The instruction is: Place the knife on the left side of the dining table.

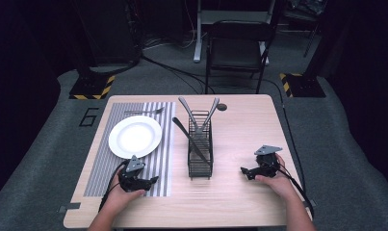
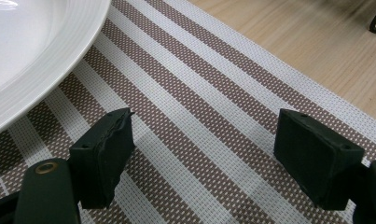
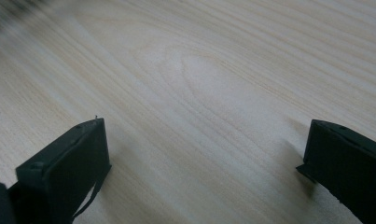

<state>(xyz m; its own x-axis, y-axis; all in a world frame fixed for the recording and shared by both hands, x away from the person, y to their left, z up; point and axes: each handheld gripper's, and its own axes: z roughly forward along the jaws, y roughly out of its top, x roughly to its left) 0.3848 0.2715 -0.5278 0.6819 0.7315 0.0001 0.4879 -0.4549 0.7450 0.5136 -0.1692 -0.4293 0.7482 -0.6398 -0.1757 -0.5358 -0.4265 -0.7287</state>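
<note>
1. The left gripper (image 1: 150, 181) rests low at the near left of the counter (image 1: 239, 202), held in the person's left hand (image 1: 120, 192), its forearm coming in from the near edge. Its jaws point right, toward the black wire caddy (image 1: 200, 154), and stand wide apart over bare striped weave.
2. The right gripper (image 1: 243, 171) sits at the near right in the right hand (image 1: 277, 182), pointing left toward the caddy. Its jaws are also wide apart, with bare wood between them.
3. The left gripper lies on the striped placemat (image 1: 102, 163), just near of the white plate (image 1: 135, 136); in the left gripper view the plate's rim (image 2: 45, 51) curves just past the left jaw.
4. A fork (image 1: 143, 111) lies on the placemat at the far side of the plate.
5. The caddy stands mid-counter between the grippers, holding several pieces of cutlery (image 1: 196, 122) that lean out of its top.
6. Beyond the counter: grey carpet, a dark chair (image 1: 237, 45), and yellow-black striped stand bases to the far left and right in a dim room.
</note>
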